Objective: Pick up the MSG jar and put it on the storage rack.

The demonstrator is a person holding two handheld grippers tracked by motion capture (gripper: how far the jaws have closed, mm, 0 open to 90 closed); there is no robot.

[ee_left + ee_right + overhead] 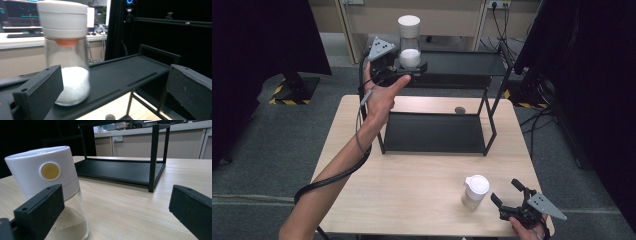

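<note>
Wooden tabletop (412,185) carries a black rack (437,132). White-powder jar (409,42) sits on rack's top shelf, left end; left gripper (409,70) spread wide beside it, not gripping. Glass, slick, breakable, weighty w/ powder — grip the clear body below the lid.

The top deck of the black shelf rack (462,65) lies bare to the right of the white-powder jar (409,42), so a gripper could pass there. The rack's 2 front posts (490,120) frame its open lower tray. On the wooden table (412,185), the tan-powder jar (475,191) blocks the front right; the front left stays free.
</note>
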